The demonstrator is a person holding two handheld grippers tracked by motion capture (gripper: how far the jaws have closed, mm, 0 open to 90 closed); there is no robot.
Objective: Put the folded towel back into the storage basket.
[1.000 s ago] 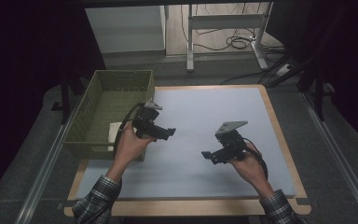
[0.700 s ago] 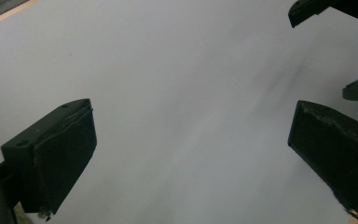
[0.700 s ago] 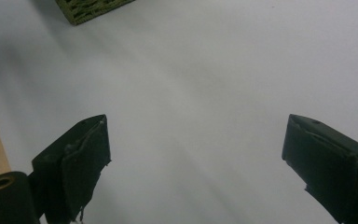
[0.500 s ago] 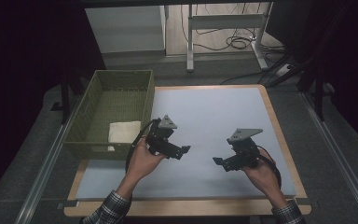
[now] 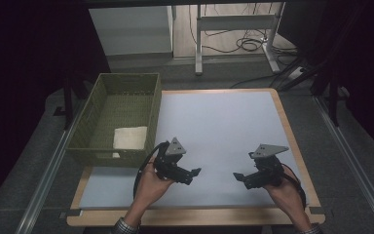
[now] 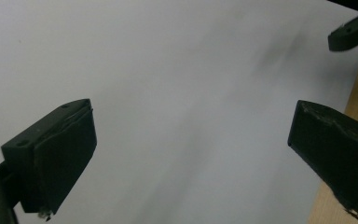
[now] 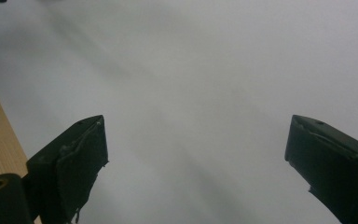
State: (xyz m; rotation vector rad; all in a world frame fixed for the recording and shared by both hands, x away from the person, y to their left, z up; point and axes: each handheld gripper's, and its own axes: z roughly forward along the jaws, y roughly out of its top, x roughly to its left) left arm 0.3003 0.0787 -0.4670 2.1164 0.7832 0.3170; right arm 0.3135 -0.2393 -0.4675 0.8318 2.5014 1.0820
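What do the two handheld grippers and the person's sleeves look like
Both the left gripper and the right gripper are black, each topped by a grey three-cornered plate and trailing a black cable. Up close, each has two blocky black jaws with worn, frayed pad edges. A plaid sleeve cuff shows at the left wrist, and a similar cuff at the right.

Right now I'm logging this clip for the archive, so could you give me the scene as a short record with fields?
Surface: white mat on a wooden table
Basket: green basket at the mat's left edge
Basket contents: folded white cloth
Left gripper: left gripper open, holding nothing, over the mat near the basket
Right gripper: right gripper open, holding nothing, over the mat's right part
Facing: the two grippers point toward each other
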